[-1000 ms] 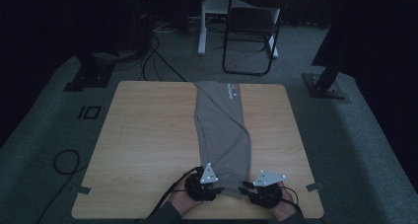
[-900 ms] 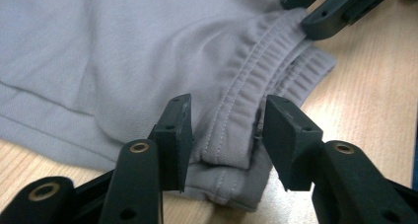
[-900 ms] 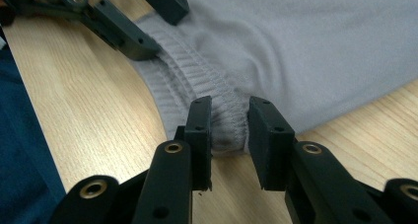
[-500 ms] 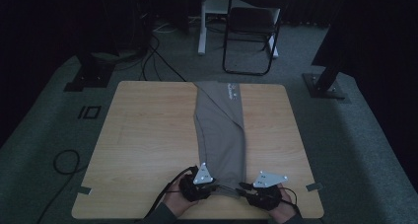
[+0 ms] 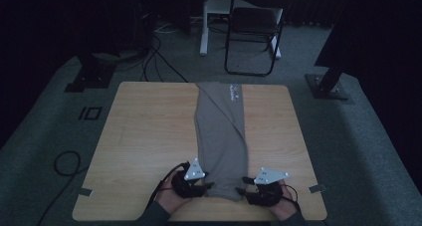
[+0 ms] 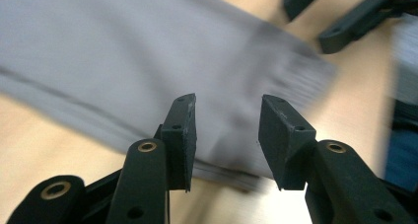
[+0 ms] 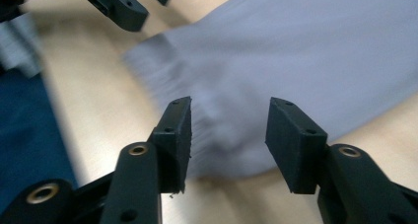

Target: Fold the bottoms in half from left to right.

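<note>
A: Where is the garment?

B: The grey trousers (image 5: 221,136), folded lengthwise into a narrow strip, lie flat down the middle of the wooden table (image 5: 144,136). The ribbed cuff end sits nearest the person, between the two tools.

A: And the left gripper (image 5: 201,188)?

B: It sits just beside the cuff end on that side, held by the left hand (image 5: 171,198). In the left gripper view its jaws stand apart, having just been opening, with the cloth lying beyond and under the gap. The pads are not pressing on it. The fabric there is blurred.

A: The right gripper (image 5: 246,188)?

B: It mirrors that on the other edge, in the right hand (image 5: 283,206). In the right gripper view its jaws are also apart and have just been opening. The ribbed cuff (image 7: 197,110) lies ahead of the gap, nearer the left-hand pad in that view, with no pinch on it.

A: Do the tools touch each other?

B: No, the strip's cuff end lies between them. Each shows at the top of the other's view, beyond the cuff.
</note>
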